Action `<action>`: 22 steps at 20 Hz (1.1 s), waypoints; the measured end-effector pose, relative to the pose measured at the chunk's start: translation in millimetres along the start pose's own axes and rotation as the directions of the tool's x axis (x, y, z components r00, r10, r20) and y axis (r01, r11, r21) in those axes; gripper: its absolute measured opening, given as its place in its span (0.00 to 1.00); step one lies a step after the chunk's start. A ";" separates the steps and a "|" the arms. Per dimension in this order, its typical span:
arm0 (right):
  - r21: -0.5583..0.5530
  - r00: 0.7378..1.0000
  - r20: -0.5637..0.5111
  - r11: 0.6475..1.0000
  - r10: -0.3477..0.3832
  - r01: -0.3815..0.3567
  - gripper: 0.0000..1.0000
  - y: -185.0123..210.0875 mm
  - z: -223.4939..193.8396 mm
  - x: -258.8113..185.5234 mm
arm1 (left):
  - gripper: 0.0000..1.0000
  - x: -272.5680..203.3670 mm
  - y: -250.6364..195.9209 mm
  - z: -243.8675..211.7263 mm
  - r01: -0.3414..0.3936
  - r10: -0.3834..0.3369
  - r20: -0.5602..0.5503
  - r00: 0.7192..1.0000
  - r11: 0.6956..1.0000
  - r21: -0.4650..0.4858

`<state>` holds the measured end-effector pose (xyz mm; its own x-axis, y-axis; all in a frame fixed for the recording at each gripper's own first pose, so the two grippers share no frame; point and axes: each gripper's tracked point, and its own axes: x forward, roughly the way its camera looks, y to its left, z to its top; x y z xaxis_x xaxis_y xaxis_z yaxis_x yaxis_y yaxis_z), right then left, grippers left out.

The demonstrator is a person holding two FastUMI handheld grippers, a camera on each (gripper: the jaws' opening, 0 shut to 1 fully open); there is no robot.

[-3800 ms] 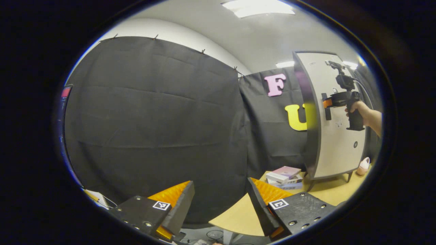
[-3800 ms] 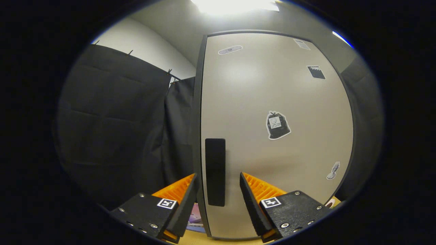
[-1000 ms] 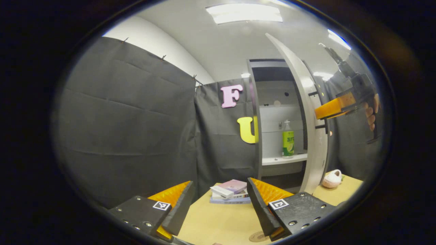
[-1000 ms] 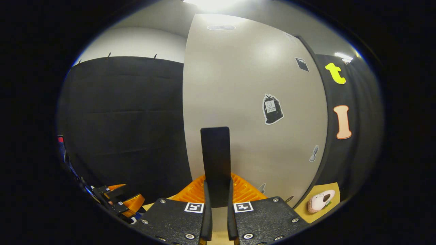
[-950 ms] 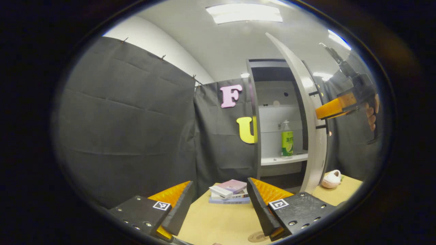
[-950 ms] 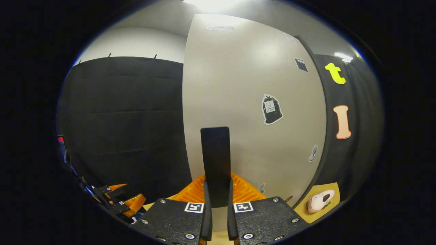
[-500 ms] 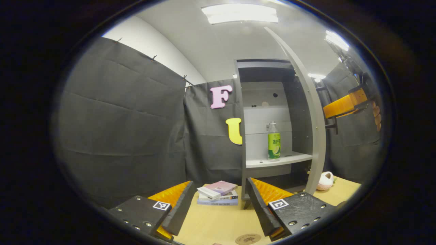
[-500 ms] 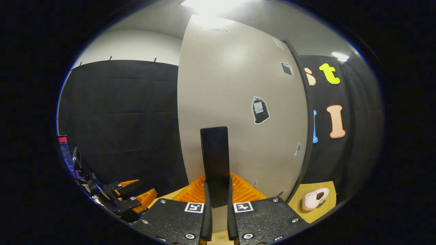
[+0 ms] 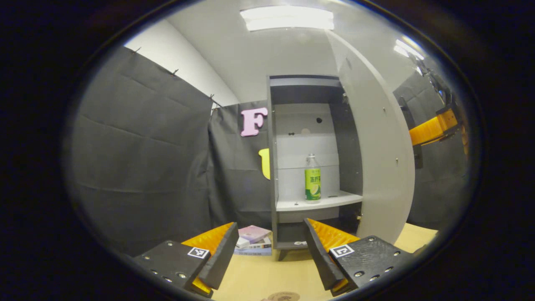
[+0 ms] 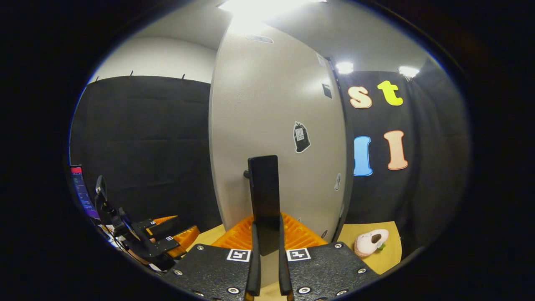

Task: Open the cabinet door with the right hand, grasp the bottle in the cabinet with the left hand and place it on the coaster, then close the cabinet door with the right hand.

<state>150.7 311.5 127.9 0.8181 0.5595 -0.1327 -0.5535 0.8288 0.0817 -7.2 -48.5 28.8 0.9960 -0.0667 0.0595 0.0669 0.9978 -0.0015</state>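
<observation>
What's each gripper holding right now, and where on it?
Right gripper is clamped on the lower end of the cabinet door's handle. Left gripper is open, holding nothing.

Left gripper (image 9: 269, 255), bottom of the left gripper view: two wedge-shaped fingers (image 9: 221, 251) w/ ribbed inner faces, each on a flat black textured plate w/ silver screws along the edge and a small square black-and-white marker. Right gripper (image 10: 266, 267), bottom centre of the right gripper view: same black plates, screws, one square marker per side, ribbed inner faces. Lower left of that view, the left gripper again, farther off: black body, a small camera on a mount on top, markers on the plates.
</observation>
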 end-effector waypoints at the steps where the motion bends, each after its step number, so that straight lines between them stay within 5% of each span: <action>1: -0.004 1.000 0.001 1.000 -0.011 0.011 0.17 -1.6 0.0 -0.8 | 0.92 1.0 -6.9 0.3 0.011 -0.011 0.002 1.000 1.000 -0.002; 19: 0.020 0.978 0.030 0.978 -0.209 0.208 0.11 -45.0 11.5 -15.2 | 0.92 -2.9 -80.7 -3.9 0.047 -0.047 -0.024 0.999 0.998 -0.031; 22: 0.051 0.990 0.030 0.989 -0.141 0.139 0.11 -26.4 7.8 -11.6 | 0.92 1.4 -87.7 -0.4 0.033 -0.033 -0.023 0.999 0.999 -0.026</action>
<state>157.0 283.2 135.0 0.8924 0.4370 -0.1130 -0.4254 0.8979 0.1128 -11.6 -136.1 28.7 0.9943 -0.0998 0.0365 0.1008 0.9946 -0.0253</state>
